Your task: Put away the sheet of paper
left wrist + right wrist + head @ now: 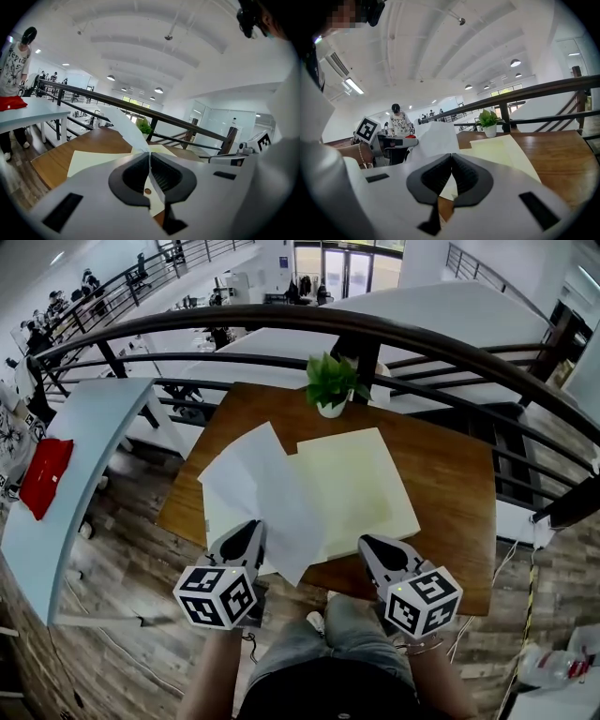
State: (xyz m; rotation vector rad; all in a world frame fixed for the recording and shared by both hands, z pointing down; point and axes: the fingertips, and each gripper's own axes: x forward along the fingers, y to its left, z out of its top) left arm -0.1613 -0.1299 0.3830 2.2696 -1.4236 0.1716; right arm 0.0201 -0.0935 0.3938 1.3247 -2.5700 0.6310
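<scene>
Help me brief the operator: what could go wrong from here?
The left hand-held gripper pinches the white sheet by one near edge only. The sheet bows upward, so it might crease or slip out. It also sits skewed across the open pale-yellow folder, so it could end up filed crooked.

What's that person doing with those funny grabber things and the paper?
A person holds a tool in each hand over a wooden table. The left tool is pinching a white sheet of paper, held up at a slant above an open pale yellow folder. The right tool is shut, by the folder's near edge. The paper isn't put away yet.
</scene>
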